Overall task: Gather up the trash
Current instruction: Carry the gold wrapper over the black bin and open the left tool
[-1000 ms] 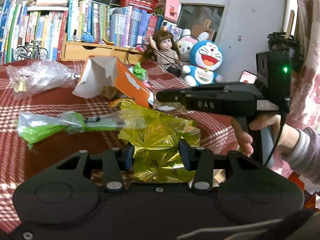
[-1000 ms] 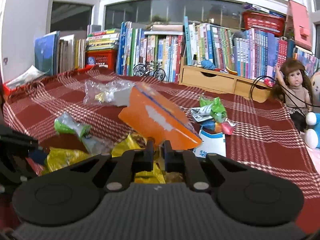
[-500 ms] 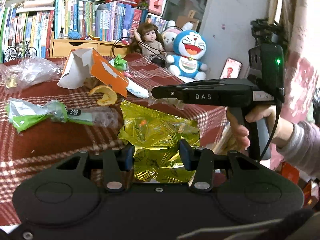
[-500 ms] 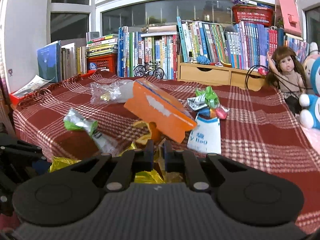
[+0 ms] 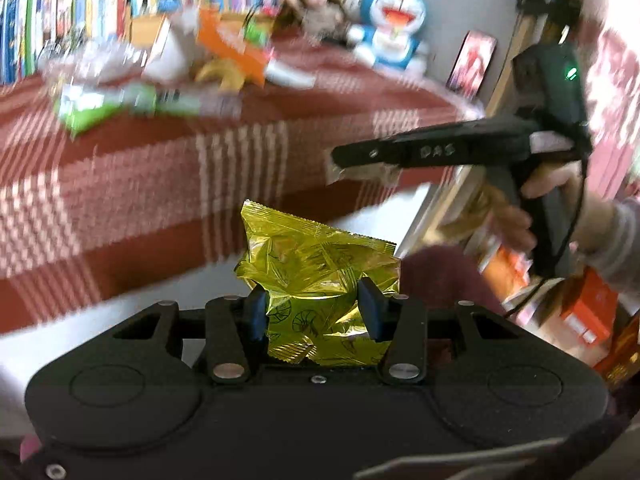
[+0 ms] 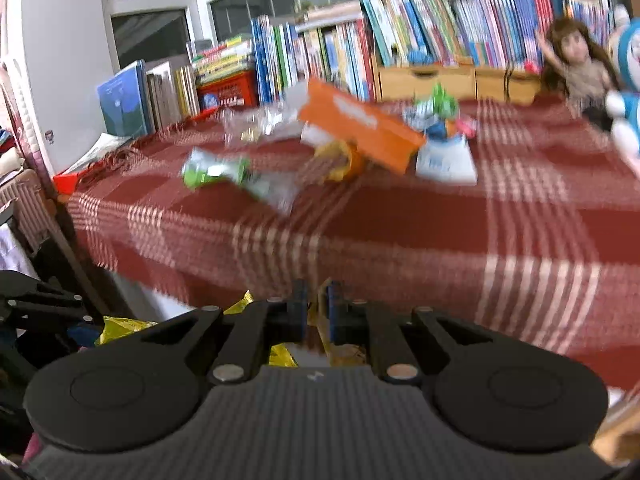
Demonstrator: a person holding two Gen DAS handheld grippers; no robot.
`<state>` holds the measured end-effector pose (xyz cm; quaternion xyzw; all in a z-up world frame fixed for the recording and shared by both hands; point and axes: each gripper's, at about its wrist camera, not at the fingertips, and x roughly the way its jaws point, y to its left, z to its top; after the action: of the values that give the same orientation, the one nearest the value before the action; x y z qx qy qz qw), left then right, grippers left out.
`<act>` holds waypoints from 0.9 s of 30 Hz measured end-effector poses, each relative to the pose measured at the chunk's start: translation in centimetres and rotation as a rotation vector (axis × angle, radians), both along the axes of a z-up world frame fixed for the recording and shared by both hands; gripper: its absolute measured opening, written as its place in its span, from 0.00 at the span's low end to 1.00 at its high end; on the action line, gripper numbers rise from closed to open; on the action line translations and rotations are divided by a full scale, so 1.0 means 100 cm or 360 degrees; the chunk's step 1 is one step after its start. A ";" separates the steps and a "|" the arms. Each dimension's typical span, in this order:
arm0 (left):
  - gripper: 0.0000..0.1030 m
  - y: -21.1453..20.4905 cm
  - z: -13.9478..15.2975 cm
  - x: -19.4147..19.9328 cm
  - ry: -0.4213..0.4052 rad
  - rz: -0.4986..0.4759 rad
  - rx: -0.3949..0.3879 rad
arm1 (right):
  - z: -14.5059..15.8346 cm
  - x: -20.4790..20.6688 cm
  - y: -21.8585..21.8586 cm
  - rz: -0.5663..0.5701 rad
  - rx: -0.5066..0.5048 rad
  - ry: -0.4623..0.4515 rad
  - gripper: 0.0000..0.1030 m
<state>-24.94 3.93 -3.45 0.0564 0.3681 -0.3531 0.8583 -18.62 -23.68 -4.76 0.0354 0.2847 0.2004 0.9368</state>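
Red checked cloth [image 6: 400, 232] is covering the table, its near edge hanging just beyond both tools. Nearest, the left gripper [image 5: 312, 312] is clamping a crumpled yellow foil wrapper [image 5: 316, 272] off the table's edge. To its right, the right gripper [image 6: 316, 308] is pinching a small clear scrap [image 5: 360, 172], jaws nearly together. Farther off on the cloth, a green wrapper [image 6: 216, 170], an orange box [image 6: 360, 128] and a clear bag [image 6: 252, 126] are lying, with books [image 6: 400, 40] standing behind.
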 end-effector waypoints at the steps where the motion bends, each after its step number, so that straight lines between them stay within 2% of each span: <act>1: 0.42 -0.001 -0.008 0.000 0.0040 0.0021 0.0044 | -0.007 -0.001 0.000 -0.0005 0.0009 0.0033 0.13; 4: 0.42 -0.003 -0.034 0.004 0.0157 0.0083 0.0152 | -0.031 -0.003 0.001 -0.0026 0.0044 0.0169 0.13; 8: 0.42 -0.007 -0.069 0.018 0.0332 0.0157 0.0215 | -0.066 -0.003 0.000 -0.0063 0.0074 0.0339 0.13; 12: 0.42 -0.018 -0.109 0.044 0.0618 0.0259 0.0329 | -0.103 0.005 -0.001 -0.0109 0.0112 0.0532 0.13; 14: 0.42 -0.023 -0.126 0.053 0.0670 0.0283 0.0348 | -0.119 0.009 -0.001 -0.0137 0.0114 0.0596 0.13; 18: 0.42 -0.032 -0.151 0.062 0.0720 0.0308 0.0461 | -0.143 0.019 -0.001 -0.0169 0.0130 0.0713 0.13; 22: 0.48 -0.040 -0.163 0.068 0.0785 0.0318 0.0467 | -0.155 0.024 0.002 -0.0172 0.0123 0.0773 0.14; 24: 0.58 -0.043 -0.164 0.069 0.0791 0.0312 0.0482 | -0.158 0.027 0.004 -0.0170 0.0125 0.0795 0.22; 25: 0.68 -0.043 -0.162 0.070 0.0788 0.0313 0.0488 | -0.158 0.028 0.006 -0.0170 0.0123 0.0802 0.30; 26: 0.75 -0.044 -0.160 0.071 0.0780 0.0316 0.0492 | -0.159 0.028 0.006 -0.0176 0.0119 0.0805 0.45; 27: 0.77 -0.044 -0.159 0.071 0.0770 0.0319 0.0498 | -0.158 0.029 0.006 -0.0169 0.0127 0.0806 0.55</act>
<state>-17.83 -0.44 -19.35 0.0655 0.6155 -0.2088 0.7572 -15.71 -23.07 -20.60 0.1364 0.4998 0.1467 0.8427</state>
